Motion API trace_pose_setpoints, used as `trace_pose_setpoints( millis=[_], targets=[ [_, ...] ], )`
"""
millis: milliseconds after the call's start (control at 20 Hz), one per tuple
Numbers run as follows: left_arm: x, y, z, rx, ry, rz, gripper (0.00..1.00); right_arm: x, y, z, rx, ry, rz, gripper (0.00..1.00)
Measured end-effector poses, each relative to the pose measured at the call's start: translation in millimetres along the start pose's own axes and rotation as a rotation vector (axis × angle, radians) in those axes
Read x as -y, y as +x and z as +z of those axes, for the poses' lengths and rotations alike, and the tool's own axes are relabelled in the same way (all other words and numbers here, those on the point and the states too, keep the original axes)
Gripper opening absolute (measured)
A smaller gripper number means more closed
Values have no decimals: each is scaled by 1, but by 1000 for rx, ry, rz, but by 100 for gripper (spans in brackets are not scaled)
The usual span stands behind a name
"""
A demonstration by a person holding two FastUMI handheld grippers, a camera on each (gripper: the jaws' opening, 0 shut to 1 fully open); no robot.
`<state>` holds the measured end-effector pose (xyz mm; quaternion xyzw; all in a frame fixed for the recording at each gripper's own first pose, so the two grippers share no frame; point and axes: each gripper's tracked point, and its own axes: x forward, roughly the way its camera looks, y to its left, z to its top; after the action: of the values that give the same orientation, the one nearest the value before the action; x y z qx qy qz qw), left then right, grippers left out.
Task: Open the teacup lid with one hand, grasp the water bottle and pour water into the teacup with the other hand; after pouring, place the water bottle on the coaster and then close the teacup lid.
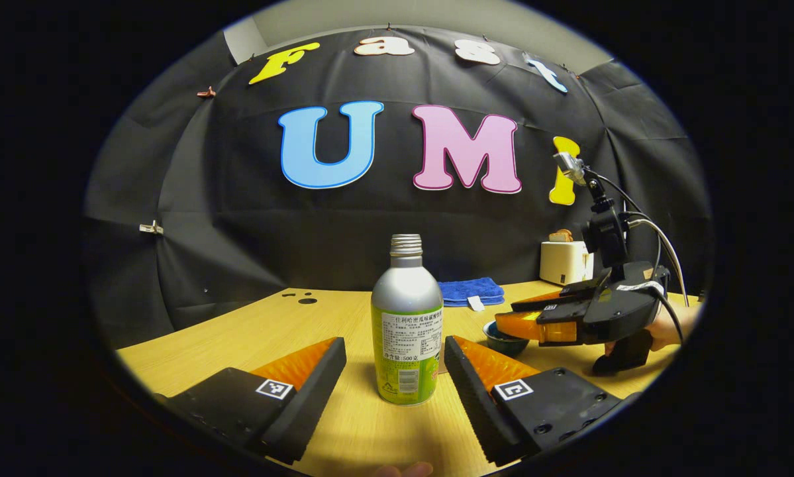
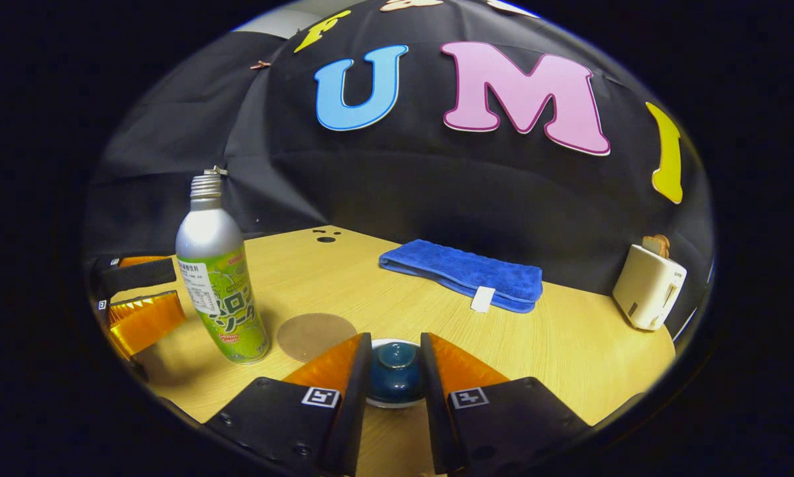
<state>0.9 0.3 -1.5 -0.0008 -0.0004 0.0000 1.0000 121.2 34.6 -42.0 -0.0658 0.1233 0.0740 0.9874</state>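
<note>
A silver bottle [image 1: 406, 331] with a green label and no cap stands upright on the wooden table [image 1: 251, 338]. My left gripper [image 1: 393, 348] is open, one finger on each side of the bottle without touching it. The same bottle [image 2: 219, 271] and the left gripper [image 2: 138, 298] appear at the left of the right gripper view. A dark blue lid [image 2: 397, 372] sits on the white-rimmed teacup [image 2: 397, 403]. My right gripper [image 2: 395, 343] is narrowed on the lid, both fingers against its sides. A round brown coaster [image 2: 317, 334] lies between bottle and cup. The right gripper [image 1: 536, 321] hangs over the teacup [image 1: 506, 341].
A folded blue towel [image 2: 463, 273] lies behind the cup near the wall. A white toaster [image 2: 648, 285] with bread in it stands at the far right corner. Small dark holes [image 2: 324, 235] mark the table's back edge. A hand [image 1: 668, 328] holds the right gripper.
</note>
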Motion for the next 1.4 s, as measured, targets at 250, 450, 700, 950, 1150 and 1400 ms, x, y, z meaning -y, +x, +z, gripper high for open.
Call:
trace_pose_setpoints(
  millis=[250,450,700,950,1150,1400],
  targets=[
    [0,0,-1,0,0,-2,91,1,-8,14,33,34,26,31],
    [3,5,-1,1,1,-20,94,5,-30,40,90,27,28,31],
    [4,24,0,2,2,-15,94,29,-59,65,154,23,15,31],
    [11,45,-1,-1,37,-29,94,59,-63,60,167,68,7,31],
    [13,53,0,-6,88,-56,82,76,-59,50,174,110,9,31],
    [6,59,15,-44,438,-47,80,85,-60,42,189,173,20,31]
  ],
)
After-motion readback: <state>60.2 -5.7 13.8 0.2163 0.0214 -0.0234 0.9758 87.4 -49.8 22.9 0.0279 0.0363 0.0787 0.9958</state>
